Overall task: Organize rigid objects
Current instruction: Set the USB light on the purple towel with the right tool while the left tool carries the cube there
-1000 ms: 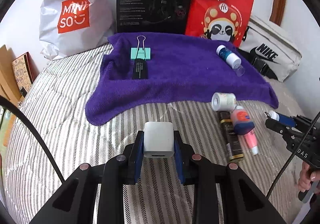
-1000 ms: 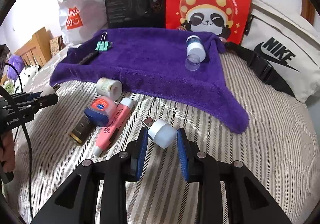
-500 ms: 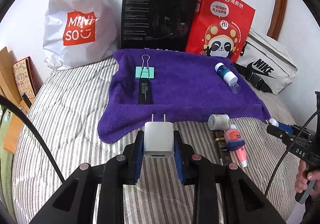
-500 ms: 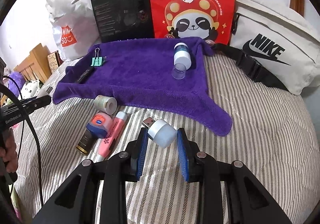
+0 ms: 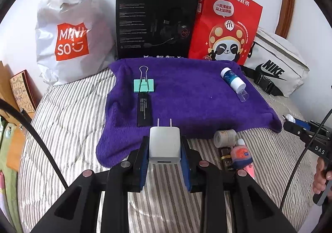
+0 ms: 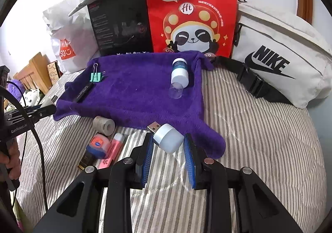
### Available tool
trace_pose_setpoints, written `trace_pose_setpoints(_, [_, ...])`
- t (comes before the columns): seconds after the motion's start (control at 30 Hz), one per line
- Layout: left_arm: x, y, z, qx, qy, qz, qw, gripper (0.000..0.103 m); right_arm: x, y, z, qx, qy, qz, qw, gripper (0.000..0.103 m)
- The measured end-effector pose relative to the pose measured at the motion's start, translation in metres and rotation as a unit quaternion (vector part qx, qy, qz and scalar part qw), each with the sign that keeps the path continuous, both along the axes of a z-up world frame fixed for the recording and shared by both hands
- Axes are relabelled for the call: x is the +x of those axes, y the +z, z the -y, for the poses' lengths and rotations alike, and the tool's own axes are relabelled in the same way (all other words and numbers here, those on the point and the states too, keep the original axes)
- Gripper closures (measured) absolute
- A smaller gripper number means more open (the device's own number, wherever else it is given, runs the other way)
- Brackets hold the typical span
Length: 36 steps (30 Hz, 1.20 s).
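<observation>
Left wrist view: the left gripper (image 5: pixel 165 150) pinched a white plug charger (image 5: pixel 164 144) between its blue pads, prongs pointing at the purple towel (image 5: pixel 191 96) spread on the striped bed (image 5: pixel 62 120). Behind the towel stood a white bag (image 5: pixel 70 33) printed "MINI SO", a black box (image 5: pixel 155 19) marked "HECATE", and a red panda bag (image 5: pixel 226 25) with Chinese writing and "Hi". Right of the towel lay a white pouch (image 5: pixel 278 66) reading "NIKE". On the towel lay a teal binder clip (image 5: pixel 144 84), a black strip (image 5: pixel 144 109) with small unreadable print, and a blue-labelled bottle (image 5: pixel 233 80) on its side. Just off the towel's near edge sat a tape roll (image 5: pixel 225 138), a blue-and-orange tub (image 5: pixel 241 155) and a dark tube (image 5: pixel 227 160); their labels were too small to read. The other tool at the right edge bore "DAS".

Right wrist view: the right gripper (image 6: pixel 169 150) was clamped on a small white USB lamp (image 6: pixel 169 137), its plug tilted toward the towel's near corner. The same "HECATE", "NIKE" and "MINI SO" lettering showed behind the towel. A pink tube (image 6: pixel 113 150) lay beside the tub, off the towel's near edge. The left tool's body read "GenRobot.AI".
</observation>
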State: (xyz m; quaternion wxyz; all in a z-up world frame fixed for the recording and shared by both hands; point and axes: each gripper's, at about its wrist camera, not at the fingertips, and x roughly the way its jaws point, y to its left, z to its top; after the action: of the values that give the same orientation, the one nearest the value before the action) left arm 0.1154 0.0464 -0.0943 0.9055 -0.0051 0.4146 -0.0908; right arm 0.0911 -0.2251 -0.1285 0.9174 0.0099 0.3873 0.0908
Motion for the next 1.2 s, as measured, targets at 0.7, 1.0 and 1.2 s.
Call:
trace_pose_setpoints(0.7, [0.052, -0.004, -0.001, 0.0, 0.004, -0.024, 0.9997, 0.077, 0.09, -0.01, -0.005, 0.015, 0.023, -0.041, 0.999, 0.073])
trace_pose_setpoints(1.0, [0.069, -0.006, -0.009, -0.008, 0.01, -0.025, 0.9996, 0.077, 0.117, -0.03, -0.014, -0.001, 0.037, -0.088, 0.995, 0.073])
trace_pose_setpoints(1.2, [0.077, -0.007, -0.016, -0.017, 0.014, -0.029, 0.9993, 0.077, 0.127, -0.041, -0.018, -0.006, 0.033, -0.112, 0.993, 0.073])
